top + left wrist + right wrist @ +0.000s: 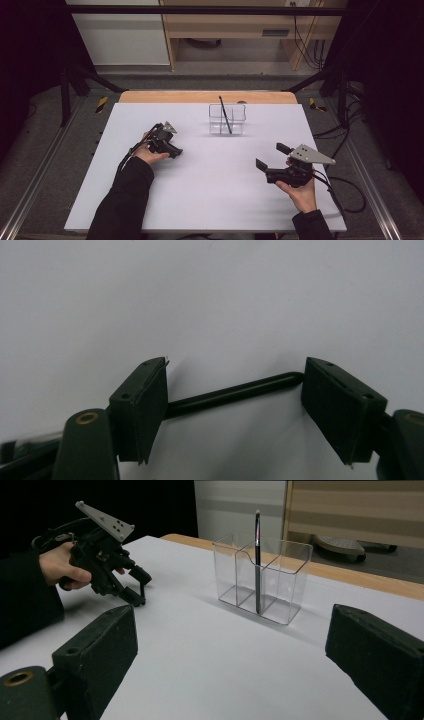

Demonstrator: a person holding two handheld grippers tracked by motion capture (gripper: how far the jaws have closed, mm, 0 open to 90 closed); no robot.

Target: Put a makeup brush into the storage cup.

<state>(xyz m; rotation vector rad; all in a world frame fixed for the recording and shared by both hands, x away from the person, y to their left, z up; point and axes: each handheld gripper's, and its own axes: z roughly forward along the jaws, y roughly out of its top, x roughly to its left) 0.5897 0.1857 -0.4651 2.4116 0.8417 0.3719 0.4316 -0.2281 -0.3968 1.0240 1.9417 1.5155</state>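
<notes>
Between parted hand-held gripper (235,405) jaws (untouched): pen (235,393)

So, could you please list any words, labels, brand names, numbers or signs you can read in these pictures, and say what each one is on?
None: no readable text shows in any view.
The clear holder and the black pen standing in it bear no visible label.
The black pen lying between the left gripper's open jaws shows no print.
The black-and-yellow striped tape on the floor is a marking without words.

From my left gripper view, the black pen (235,392) runs behind the nine o'clock pad, that end hidden.
</notes>
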